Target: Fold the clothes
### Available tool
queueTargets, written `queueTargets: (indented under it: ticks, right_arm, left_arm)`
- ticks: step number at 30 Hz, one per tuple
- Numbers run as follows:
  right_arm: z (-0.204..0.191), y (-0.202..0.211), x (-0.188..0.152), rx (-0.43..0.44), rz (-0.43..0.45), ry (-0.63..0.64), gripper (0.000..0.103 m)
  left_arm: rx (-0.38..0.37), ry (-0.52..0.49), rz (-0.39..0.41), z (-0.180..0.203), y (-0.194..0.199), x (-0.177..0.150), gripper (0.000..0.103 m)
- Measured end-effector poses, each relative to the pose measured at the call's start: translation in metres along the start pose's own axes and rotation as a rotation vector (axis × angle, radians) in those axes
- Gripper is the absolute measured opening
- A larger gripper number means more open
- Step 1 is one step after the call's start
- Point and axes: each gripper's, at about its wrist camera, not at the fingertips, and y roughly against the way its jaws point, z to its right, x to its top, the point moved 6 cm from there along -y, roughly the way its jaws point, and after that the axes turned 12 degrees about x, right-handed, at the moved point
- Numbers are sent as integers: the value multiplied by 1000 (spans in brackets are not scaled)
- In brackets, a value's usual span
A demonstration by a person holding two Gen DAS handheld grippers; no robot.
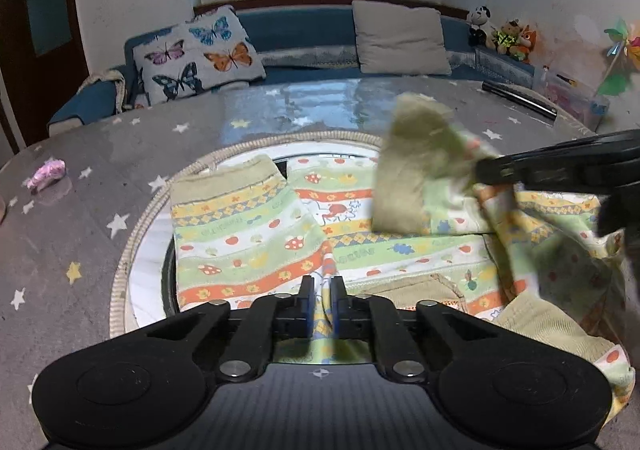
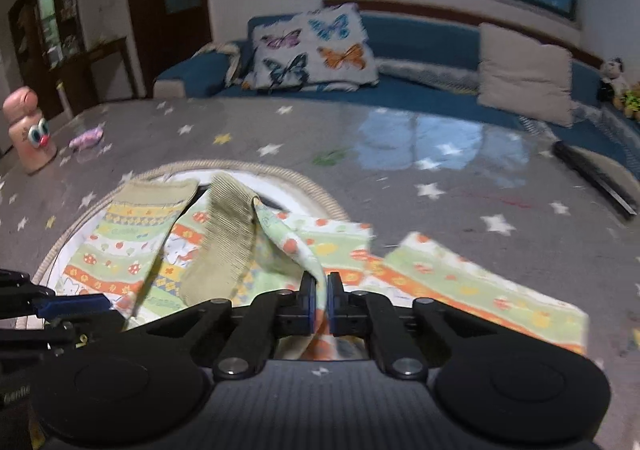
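— Pajamas (image 1: 256,234), printed with stripes, mushrooms and flowers, lie over a round mat (image 1: 132,226) on the star-patterned table (image 1: 80,154). Where do the grippers stand?

— Left gripper (image 1: 322,302) is low at the near edge of the cloth. Its jaws are pressed together on a fold of the fabric, which runs up between the blue pads (image 1: 308,306).

— And the right one?

— Right gripper (image 2: 322,300) also pinches the pajamas (image 2: 280,246), jaws closed on a raised fold. From that pinch a leg with an olive ribbed cuff (image 2: 224,234) hangs in the air, tilted to the left, above the flat part. In the left view the same lifted cuff (image 1: 412,170) is blurred, with the right gripper (image 1: 484,170) coming in from the right.

— The other leg?

— Flat on the mat, its cuff (image 1: 236,176) pointing away, toward the sofa (image 1: 304,30).

— Anything else on the table?

— A pink wrapper-like thing (image 1: 46,174) far left, a peach toy (image 2: 30,130) with cartoon eyes beside it, a dark bar (image 1: 518,98) far right. Behind: a butterfly pillow (image 1: 196,54), a beige pillow (image 1: 402,38), plush toys (image 1: 504,34) in the corner.
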Motion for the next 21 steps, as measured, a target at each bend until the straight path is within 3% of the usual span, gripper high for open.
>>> queueTargets:
  ticks: [6, 12, 21]
  right_arm:
    - [32, 66, -7, -92, 113, -57, 3]
    - [66, 138, -35, -203, 204, -138, 3]
    - [97, 220, -120, -320, 242, -322, 3]
  left_arm:
    - [35, 43, 41, -13, 15, -1, 2]
    - [83, 115, 69, -43, 39, -6, 1]
    - [156, 207, 89, -91, 88, -43, 1]
